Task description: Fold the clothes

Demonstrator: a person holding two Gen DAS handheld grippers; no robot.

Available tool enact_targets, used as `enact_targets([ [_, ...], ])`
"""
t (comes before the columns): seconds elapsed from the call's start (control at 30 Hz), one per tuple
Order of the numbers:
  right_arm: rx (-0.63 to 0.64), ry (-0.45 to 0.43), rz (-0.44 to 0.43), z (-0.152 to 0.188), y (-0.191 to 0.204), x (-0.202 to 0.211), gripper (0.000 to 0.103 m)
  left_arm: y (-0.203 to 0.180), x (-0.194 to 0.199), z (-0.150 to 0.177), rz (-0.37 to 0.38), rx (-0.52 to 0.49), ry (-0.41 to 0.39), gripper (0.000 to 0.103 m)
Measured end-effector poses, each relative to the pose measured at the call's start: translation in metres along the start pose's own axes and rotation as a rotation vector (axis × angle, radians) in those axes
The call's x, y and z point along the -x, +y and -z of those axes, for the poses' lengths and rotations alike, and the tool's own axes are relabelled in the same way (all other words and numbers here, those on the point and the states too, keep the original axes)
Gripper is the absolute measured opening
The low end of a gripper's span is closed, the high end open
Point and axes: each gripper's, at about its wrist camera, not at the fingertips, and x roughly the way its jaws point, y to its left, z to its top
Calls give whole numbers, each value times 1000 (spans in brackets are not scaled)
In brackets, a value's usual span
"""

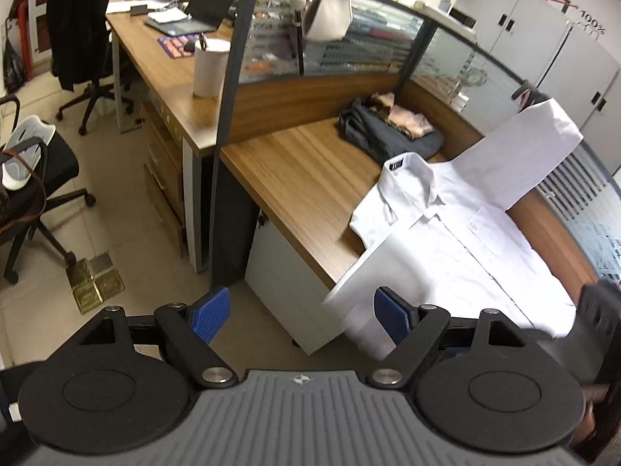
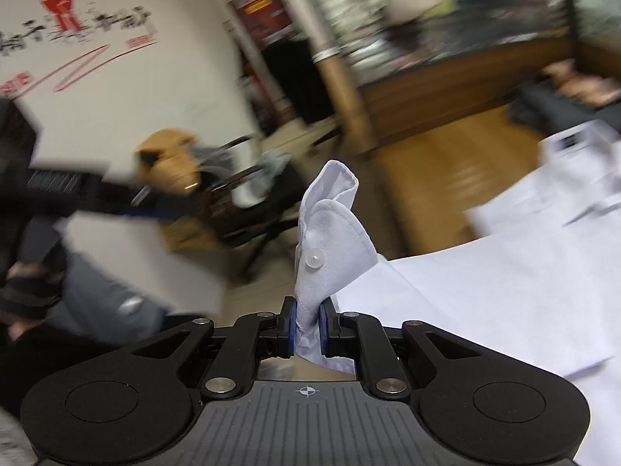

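Shirt cuff (image 2: 330,233) between right gripper (image 2: 308,330) fingers (image 2: 288,326), collar label (image 1: 396,164) unreadable.

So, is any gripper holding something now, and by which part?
The right gripper is shut on the white shirt, by a buttoned cuff. The left gripper is open and holds nothing.

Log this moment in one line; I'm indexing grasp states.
phase: folding | white shirt on desk | right gripper shut on cuff | left gripper open, empty

An office: partitioned wooden desks (image 1: 299,163), laptop (image 1: 202,11), swivel chairs (image 1: 81,39), filing cabinets (image 1: 543,39).
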Motion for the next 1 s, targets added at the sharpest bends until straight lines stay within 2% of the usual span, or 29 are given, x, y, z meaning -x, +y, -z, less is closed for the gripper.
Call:
enact_targets([
  [0.07, 0, 28, -86, 9, 23, -8, 14, 7, 6, -1, 5, -15, -2, 86],
  [0.17, 44, 54, -164, 19, 50, -12, 17, 12, 8, 0, 8, -39, 7, 86],
  [0.2, 59, 62, -190, 23, 59, -13, 22, 13, 7, 1, 10, -46, 14, 86],
  [0.3, 74, 63, -203, 30, 70, -10, 28, 12, 0, 5, 23, -61, 37, 86],
  [0.4, 69, 44, -133, 38, 75, 2, 32, 7, -14, 11, 41, -80, 65, 86],
  [0.6, -42, -12, 79, 67, 51, 51, 36, -28, -47, 16, 86, -167, 88, 86],
  [0.7, -117, -45, 195, 84, 29, 80, 40, -55, -68, 13, 109, -214, 91, 86],
  [1.0, -417, -153, 549, 158, -35, 187, 40, -151, -133, 4, 200, -361, 106, 86],
])
